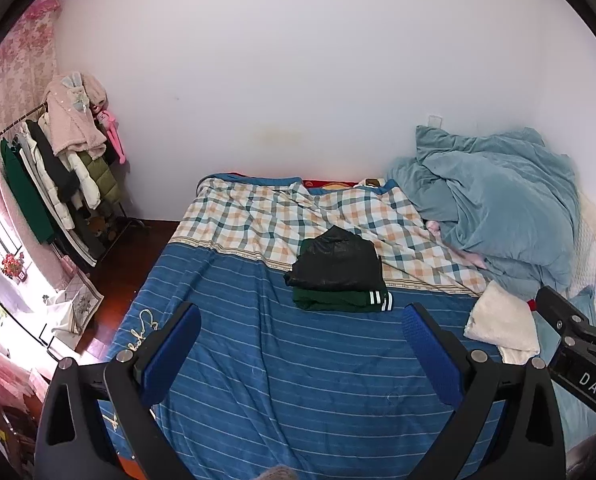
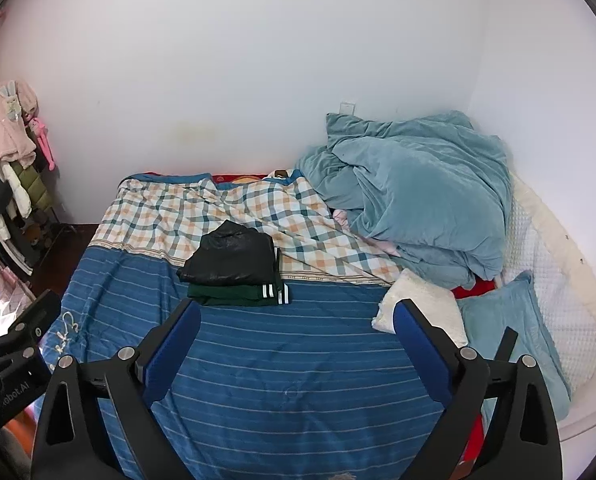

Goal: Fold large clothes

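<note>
A folded black garment [image 1: 336,260] lies on top of a folded dark green garment with white stripes [image 1: 342,299] in the middle of the bed; the stack also shows in the right wrist view [image 2: 230,258]. My left gripper [image 1: 302,320] is open and empty, held above the blue striped sheet [image 1: 266,360] short of the stack. My right gripper [image 2: 298,320] is open and empty, to the right of the stack. A white fluffy garment [image 2: 418,304] lies at the bed's right, next to the right finger.
A heap of teal blanket [image 2: 414,192] fills the bed's far right corner, with a light blue pillow [image 2: 510,336] beside it. A checked sheet [image 1: 258,216] covers the bed's far part. A clothes rack [image 1: 58,168] stands at the left by the wall.
</note>
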`<state>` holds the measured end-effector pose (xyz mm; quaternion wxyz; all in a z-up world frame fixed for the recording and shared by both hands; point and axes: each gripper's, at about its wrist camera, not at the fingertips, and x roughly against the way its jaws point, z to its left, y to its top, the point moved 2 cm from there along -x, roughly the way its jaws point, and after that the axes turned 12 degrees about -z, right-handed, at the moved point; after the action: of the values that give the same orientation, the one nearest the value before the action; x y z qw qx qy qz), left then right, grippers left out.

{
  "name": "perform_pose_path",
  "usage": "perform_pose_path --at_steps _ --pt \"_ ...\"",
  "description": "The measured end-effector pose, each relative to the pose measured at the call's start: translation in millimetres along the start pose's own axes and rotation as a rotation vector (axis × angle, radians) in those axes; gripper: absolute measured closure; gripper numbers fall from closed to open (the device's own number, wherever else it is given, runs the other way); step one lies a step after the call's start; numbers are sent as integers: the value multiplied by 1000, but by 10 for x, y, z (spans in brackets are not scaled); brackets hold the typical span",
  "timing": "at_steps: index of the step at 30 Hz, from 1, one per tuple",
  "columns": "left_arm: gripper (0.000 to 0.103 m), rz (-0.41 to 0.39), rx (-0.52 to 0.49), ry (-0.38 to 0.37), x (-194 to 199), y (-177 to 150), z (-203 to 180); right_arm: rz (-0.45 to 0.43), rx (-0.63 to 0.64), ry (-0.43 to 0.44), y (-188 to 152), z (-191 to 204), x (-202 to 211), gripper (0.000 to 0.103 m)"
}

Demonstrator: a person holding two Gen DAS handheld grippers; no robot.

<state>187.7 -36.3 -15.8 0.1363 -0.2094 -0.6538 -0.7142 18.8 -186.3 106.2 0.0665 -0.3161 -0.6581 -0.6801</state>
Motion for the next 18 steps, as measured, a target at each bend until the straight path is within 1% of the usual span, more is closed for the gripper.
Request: perform_pose_path --at_steps 8,18 --pt "0 7 -6 0 -3 2 1 -4 -3 8 1 -30 -2 4" --pt "0 -4 -11 0 14 -2 16 -5 -6 22 13 -62 -44 4"
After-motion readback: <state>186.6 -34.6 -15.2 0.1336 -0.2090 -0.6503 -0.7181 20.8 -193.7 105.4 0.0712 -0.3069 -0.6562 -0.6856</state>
